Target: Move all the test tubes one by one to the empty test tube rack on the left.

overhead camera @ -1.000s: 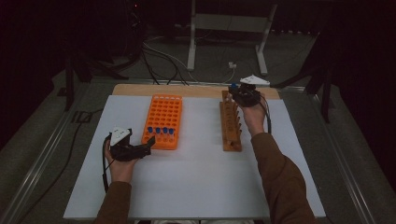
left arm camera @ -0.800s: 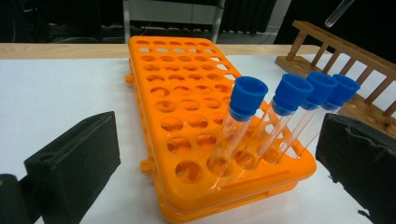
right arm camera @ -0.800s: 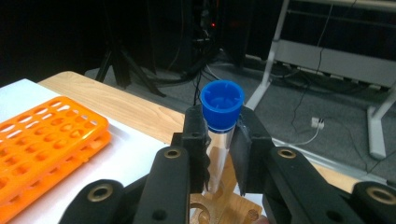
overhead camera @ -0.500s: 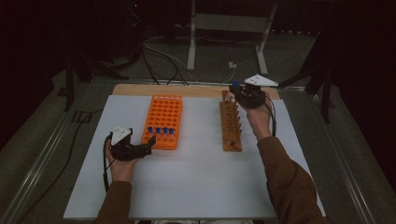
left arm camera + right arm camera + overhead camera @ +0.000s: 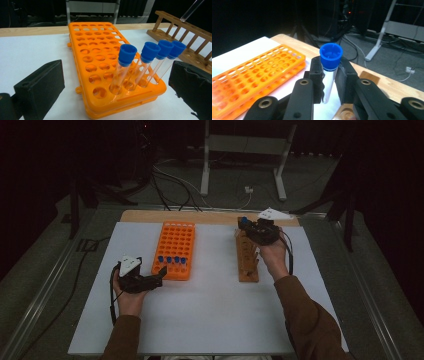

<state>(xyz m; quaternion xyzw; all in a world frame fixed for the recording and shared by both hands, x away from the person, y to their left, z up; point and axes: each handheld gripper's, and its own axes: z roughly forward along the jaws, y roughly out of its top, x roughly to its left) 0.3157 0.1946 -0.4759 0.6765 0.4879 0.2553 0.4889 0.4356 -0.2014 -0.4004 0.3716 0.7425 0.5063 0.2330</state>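
Observation:
An orange tube rack [image 5: 175, 245] lies left of centre on the white mat, with several blue-capped tubes [image 5: 150, 62] in its near row. My left gripper [image 5: 159, 275] rests open on the mat just in front of that row; its black jaws flank the rack's near end [image 5: 125, 100]. A wooden rack [image 5: 247, 262] stands to the right. Above its far end my right gripper [image 5: 248, 226] is shut on a clear tube with a blue cap [image 5: 331, 56], the pads pressing the glass [image 5: 328, 82] just under the cap. The tube's round bottom [image 5: 191, 10] hangs above the wooden rack [image 5: 190, 37].
The white mat [image 5: 210, 320] covers a wooden table whose bare back edge [image 5: 200, 216] shows. Beyond it stand metal frame legs [image 5: 205, 160] and floor cables [image 5: 170, 180]. Metal rails [image 5: 45, 285] run along both sides of the table.
My right hand has shifted slightly over the far end of the wooden rack, still holding the tube. The left hand and both racks have stayed put.

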